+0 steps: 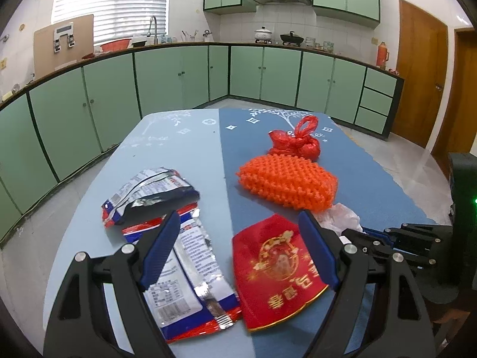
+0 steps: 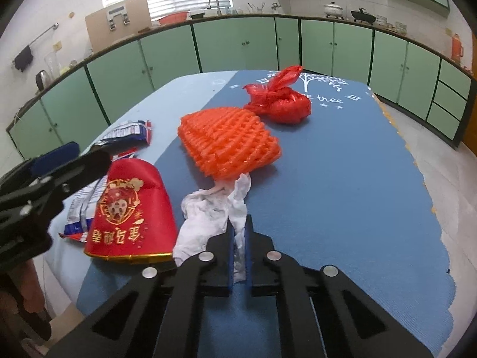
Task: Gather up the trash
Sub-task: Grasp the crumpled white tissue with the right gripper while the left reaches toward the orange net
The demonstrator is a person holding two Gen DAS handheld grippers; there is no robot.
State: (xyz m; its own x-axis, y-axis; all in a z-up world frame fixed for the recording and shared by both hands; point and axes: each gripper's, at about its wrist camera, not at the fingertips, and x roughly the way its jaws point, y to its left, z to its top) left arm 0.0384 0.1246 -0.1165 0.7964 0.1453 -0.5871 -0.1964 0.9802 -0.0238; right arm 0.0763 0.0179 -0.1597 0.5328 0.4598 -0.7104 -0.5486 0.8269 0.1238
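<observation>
The crumpled white tissue paper (image 2: 214, 208), lying on the blue table mat (image 2: 342, 179) beside the red gold-printed paper packet (image 2: 131, 205), is pinched between the closed right gripper (image 2: 238, 238) for removal, while the left gripper (image 1: 238, 244) is held wide above that packet.

Daylight pours through the white slatted window blind (image 1: 110, 3), blown out to glare. Both views are evenly bright, shadows soft. Fisheye bends the green cabinet fronts (image 2: 238, 44); corners fall black.
</observation>
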